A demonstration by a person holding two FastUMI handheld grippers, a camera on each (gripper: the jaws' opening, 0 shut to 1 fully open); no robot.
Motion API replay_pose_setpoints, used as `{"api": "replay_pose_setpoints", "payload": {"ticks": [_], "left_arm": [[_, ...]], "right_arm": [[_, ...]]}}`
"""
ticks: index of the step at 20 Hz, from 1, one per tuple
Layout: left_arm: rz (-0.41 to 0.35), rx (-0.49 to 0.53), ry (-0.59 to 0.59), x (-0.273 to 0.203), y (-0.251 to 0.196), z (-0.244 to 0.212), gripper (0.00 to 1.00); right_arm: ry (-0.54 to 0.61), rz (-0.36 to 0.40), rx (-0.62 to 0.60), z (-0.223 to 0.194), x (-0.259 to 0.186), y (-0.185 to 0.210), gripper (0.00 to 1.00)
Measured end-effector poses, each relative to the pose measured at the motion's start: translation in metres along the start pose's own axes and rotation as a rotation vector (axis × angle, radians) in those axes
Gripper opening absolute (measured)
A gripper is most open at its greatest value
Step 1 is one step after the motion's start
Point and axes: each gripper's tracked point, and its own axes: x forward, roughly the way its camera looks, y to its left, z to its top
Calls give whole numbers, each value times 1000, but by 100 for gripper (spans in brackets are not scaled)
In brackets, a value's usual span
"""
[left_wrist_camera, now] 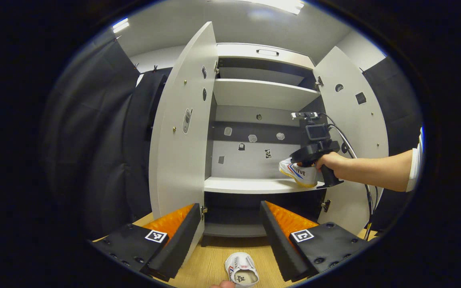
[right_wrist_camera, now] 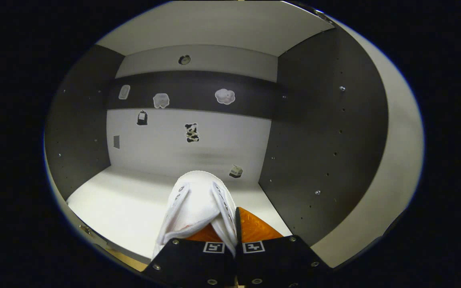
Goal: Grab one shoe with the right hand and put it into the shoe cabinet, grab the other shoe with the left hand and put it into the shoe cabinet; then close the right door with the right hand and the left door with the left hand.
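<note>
Risks first. The right gripper (right_wrist_camera: 225, 230) pinches only the side wall of the white low-top canvas sneaker with red and blue stripes (right_wrist_camera: 196, 208), at the bottom centre of the right gripper view. It's a thin, soft bite, so the shoe may sag or twist out before it sits flat. In the left gripper view that same sneaker (left_wrist_camera: 299, 172) hangs at the front right edge of the white middle shelf (left_wrist_camera: 246, 185), right of centre, sole apparently just above or on the lip. If released there it could tip off the front edge. It needs to go deeper in.

The right-hand white cabinet door (left_wrist_camera: 354, 132) stands close beside the person's hand (left_wrist_camera: 332, 162), so the cable could snag it on the way out.

Left gripper (left_wrist_camera: 230, 232), bottom centre of the left gripper view: fingers spread wide, holding nothing, touching nothing. The second white sneaker (left_wrist_camera: 241, 270) lies on the light wooden floor (left_wrist_camera: 206, 260) below and between them, opening towards the camera, still to be picked. The left-hand white cabinet door (left_wrist_camera: 182, 128) sits very near the left finger, so a clip is likely on descent.

Both doors are wide open.
</note>
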Motion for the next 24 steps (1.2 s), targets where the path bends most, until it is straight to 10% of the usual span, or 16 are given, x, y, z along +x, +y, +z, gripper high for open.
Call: {"api": "replay_pose_setpoints", "payload": {"ticks": [8, 24], "left_arm": [[36, 6, 15, 6, 14, -6, 96], [-26, 0, 7, 20, -10, -5, 96]], "right_arm": [[133, -23, 48, -22, 43, 2, 3], [-129, 134, 32, 44, -83, -4, 59]]}}
